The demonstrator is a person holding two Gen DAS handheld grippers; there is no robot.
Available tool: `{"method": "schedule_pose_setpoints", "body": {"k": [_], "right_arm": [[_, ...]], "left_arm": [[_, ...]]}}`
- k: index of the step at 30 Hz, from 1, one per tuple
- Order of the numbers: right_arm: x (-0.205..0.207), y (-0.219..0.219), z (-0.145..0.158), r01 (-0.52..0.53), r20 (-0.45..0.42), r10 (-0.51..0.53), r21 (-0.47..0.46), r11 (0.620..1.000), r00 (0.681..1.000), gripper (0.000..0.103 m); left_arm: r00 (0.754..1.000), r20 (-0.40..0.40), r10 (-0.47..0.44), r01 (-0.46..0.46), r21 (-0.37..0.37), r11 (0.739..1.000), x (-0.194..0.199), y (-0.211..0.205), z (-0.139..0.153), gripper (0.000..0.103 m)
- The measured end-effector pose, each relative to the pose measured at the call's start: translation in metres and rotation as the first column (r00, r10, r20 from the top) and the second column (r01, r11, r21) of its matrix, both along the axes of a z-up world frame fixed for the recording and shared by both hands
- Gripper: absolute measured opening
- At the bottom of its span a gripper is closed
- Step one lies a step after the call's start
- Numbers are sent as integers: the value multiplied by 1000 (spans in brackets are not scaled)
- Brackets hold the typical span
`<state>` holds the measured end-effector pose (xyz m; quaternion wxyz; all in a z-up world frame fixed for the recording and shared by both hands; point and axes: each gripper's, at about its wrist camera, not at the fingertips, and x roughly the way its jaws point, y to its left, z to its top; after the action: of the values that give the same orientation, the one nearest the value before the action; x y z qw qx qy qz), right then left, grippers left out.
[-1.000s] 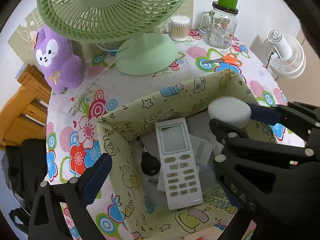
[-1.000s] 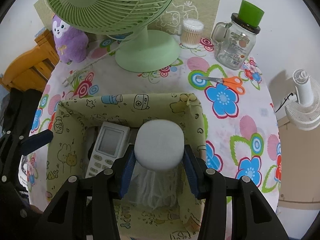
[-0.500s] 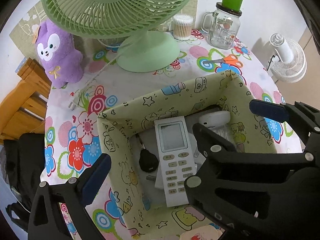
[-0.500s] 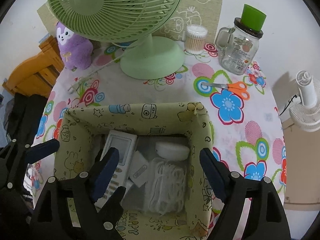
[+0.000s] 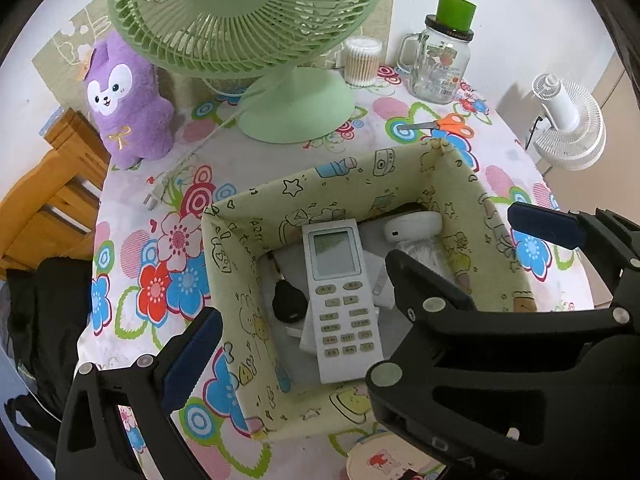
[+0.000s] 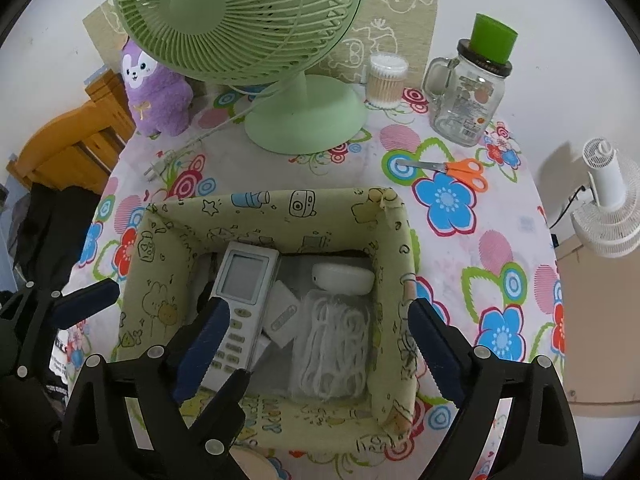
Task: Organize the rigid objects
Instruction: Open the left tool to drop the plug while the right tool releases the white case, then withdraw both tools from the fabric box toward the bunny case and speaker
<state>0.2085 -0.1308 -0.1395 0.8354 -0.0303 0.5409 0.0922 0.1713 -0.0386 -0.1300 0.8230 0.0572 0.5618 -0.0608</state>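
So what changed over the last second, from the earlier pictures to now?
The right tool let go of the white rounded gadget: a second ago it was clamped between the fingers above the fabric box; now it lies inside, at the far end beside the remote, above the bagged white cord. The tool has opened wide and drawn back. The left tool, remote, fan and scissors stayed put.

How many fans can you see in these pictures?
2. A big green fan stands on the flowered table behind the fabric box. A small white fan stands off the table, to the right. No others show.
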Motion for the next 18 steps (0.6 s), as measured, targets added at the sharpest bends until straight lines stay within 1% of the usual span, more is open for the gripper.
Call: {"method": "schedule_pose_setpoints", "body": {"k": [6, 18], "right_arm": [[-13, -1, 12, 5, 34, -4, -8, 1000, 999, 93], [-37, -2, 32, 1, 73, 0, -21, 1000, 997, 93]], "left_arm": [[1000, 25, -5, 5, 1, 1000, -11, -2, 10, 103], [998, 59, 6, -6, -1, 1000, -36, -4, 28, 103]]}}
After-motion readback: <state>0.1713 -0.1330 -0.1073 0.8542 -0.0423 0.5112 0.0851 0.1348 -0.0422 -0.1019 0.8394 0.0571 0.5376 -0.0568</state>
